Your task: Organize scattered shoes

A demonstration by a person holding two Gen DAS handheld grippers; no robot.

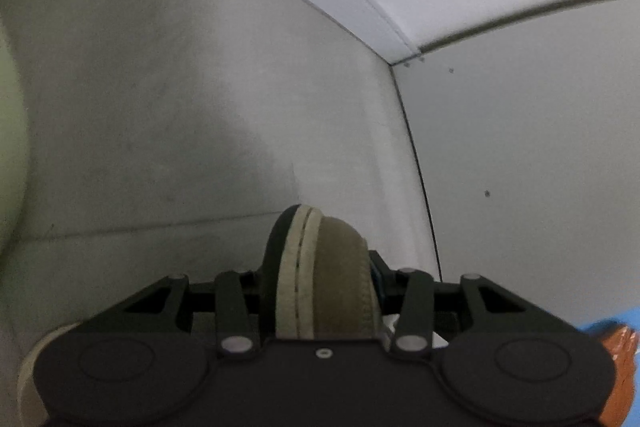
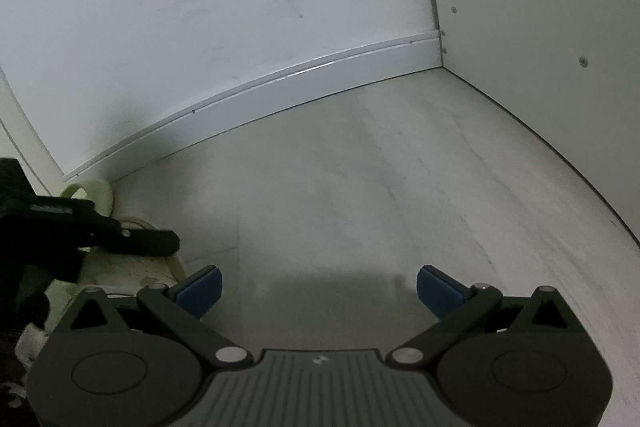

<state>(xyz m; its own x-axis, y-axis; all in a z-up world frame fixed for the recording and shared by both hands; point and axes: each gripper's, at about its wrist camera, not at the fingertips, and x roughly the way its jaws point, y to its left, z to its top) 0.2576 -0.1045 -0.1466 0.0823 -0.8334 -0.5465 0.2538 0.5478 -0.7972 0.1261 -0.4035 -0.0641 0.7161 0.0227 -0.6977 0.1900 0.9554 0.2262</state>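
In the left wrist view my left gripper (image 1: pixel 326 291) is shut on a shoe (image 1: pixel 324 267) with a tan suede toe, a cream stitched rim and a dark sole, turned on its side. It points into a pale cabinet compartment. In the right wrist view my right gripper (image 2: pixel 318 289) is open and empty, its blue pads (image 2: pixel 200 289) wide apart above the compartment floor (image 2: pixel 380 167). At that view's left edge the left gripper (image 2: pixel 120 237) shows over a cream shoe (image 2: pixel 132 271).
The compartment has a white back wall (image 2: pixel 200 7) with a low skirting strip (image 2: pixel 300 83) and a grey side panel (image 2: pixel 540 27) on the right. A blue surface and an orange-brown object (image 1: pixel 618 367) show at the left wrist view's lower right edge.
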